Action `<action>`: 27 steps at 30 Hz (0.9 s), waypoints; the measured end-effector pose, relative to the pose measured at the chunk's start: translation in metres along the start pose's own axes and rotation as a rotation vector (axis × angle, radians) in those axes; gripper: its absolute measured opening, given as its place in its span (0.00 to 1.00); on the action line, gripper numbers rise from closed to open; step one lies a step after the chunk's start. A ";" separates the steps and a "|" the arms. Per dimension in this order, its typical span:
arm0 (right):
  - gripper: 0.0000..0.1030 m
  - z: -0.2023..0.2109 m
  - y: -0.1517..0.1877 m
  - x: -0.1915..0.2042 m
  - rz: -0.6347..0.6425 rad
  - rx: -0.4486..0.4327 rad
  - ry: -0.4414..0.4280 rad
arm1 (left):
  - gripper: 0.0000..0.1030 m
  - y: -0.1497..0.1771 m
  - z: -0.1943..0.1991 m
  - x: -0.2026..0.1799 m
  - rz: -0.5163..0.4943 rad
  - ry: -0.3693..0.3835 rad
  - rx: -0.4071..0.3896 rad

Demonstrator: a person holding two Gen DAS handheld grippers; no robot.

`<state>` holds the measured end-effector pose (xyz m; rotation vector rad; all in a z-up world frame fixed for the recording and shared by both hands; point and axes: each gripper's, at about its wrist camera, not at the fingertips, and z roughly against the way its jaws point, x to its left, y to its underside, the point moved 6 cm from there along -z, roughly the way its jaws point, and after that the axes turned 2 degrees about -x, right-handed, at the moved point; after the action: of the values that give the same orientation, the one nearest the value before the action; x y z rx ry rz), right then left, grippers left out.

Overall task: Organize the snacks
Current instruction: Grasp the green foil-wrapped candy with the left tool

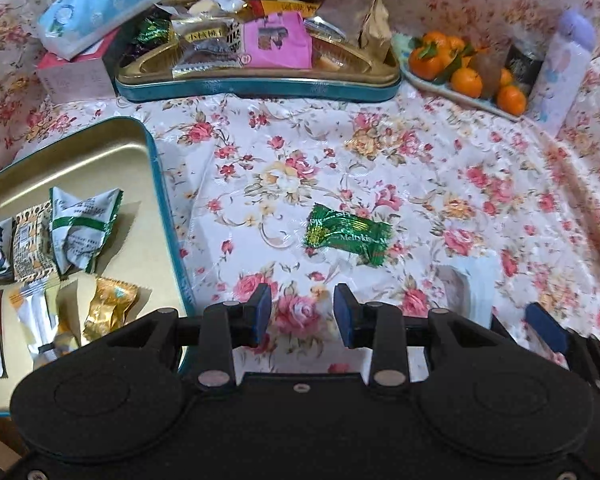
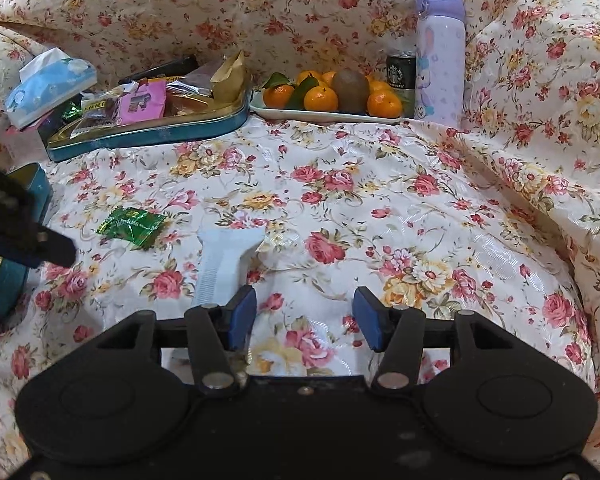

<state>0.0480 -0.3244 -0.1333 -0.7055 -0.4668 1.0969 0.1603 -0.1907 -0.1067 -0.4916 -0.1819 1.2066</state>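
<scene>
Candy (image 1: 347, 235) in crinkly green foil lies mid-table beside the sorting tin (image 1: 156, 168), light, slippery and crushable, best pinched across its padded middle, and the left tongs (image 1: 302, 312) hover just short, jaws apart and empty, right tongs (image 2: 305, 318) likewise.

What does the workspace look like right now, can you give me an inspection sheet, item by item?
Surface: floral cloth, wrinkled at the right.
Job's things: green candy and white packet loose on the cloth; gold tray holds sorted packets; blue tin piled with snacks.
Clutter: tissue pack, oranges plate, purple bottle, can.
Claws: left claw open, empty; right claw open, empty.
Cables: nothing seen.
Surroundings: cloth draped behind.
</scene>
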 end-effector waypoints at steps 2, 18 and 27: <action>0.56 0.000 0.000 0.000 0.003 -0.001 -0.005 | 0.43 -0.002 -0.007 -0.002 -0.003 -0.012 0.010; 0.67 0.001 0.002 0.001 -0.021 -0.006 -0.041 | 0.43 -0.018 -0.033 -0.033 -0.164 -0.103 -0.015; 0.70 0.000 0.003 0.002 -0.030 -0.014 -0.042 | 0.43 -0.028 -0.038 -0.049 -0.266 -0.081 -0.035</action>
<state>0.0470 -0.3216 -0.1349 -0.6866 -0.5193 1.0829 0.1816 -0.2543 -0.1215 -0.4337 -0.3278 0.9646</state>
